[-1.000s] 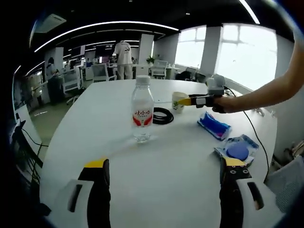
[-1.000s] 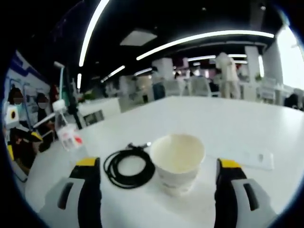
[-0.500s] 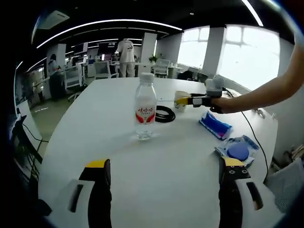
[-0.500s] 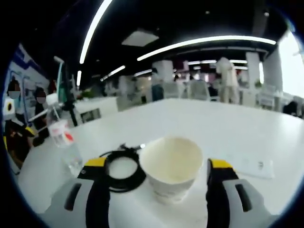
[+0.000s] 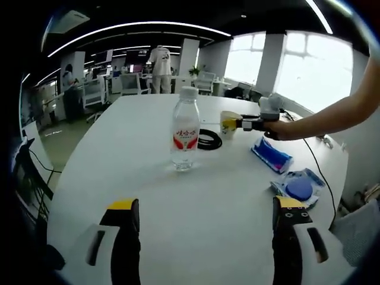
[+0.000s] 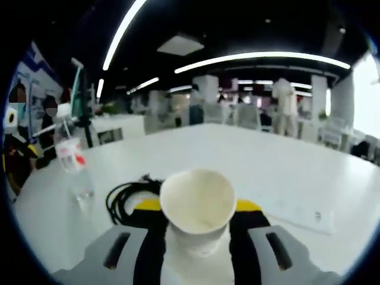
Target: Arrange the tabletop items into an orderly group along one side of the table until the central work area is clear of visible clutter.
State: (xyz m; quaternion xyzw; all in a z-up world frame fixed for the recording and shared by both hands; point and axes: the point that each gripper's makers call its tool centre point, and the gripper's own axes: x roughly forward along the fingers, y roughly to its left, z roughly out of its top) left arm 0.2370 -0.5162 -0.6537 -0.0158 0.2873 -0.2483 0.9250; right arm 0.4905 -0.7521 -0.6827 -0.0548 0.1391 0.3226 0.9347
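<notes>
On the white surface (image 5: 148,202) in the open office, we had the right gripper (image 6: 198,209) clamped around the paper cup (image 6: 196,205) beside the cable (image 6: 122,199), while our left gripper (image 5: 200,208) stood wide apart, empty, before the water bottle (image 5: 185,138).

Open-plan office: long ceiling light strips (image 5: 136,27), office chairs (image 5: 89,95) at desks beyond the white table (image 5: 202,196), big windows (image 5: 309,65).

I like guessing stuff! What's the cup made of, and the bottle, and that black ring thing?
The cup looks like matte paper: cream, thin rolled rim, printed side. The bottle looks like clear glossy plastic; you can see through it, with a white cap and red label. The black ring is probably a rubber-coated cable, coiled in loops.
</notes>
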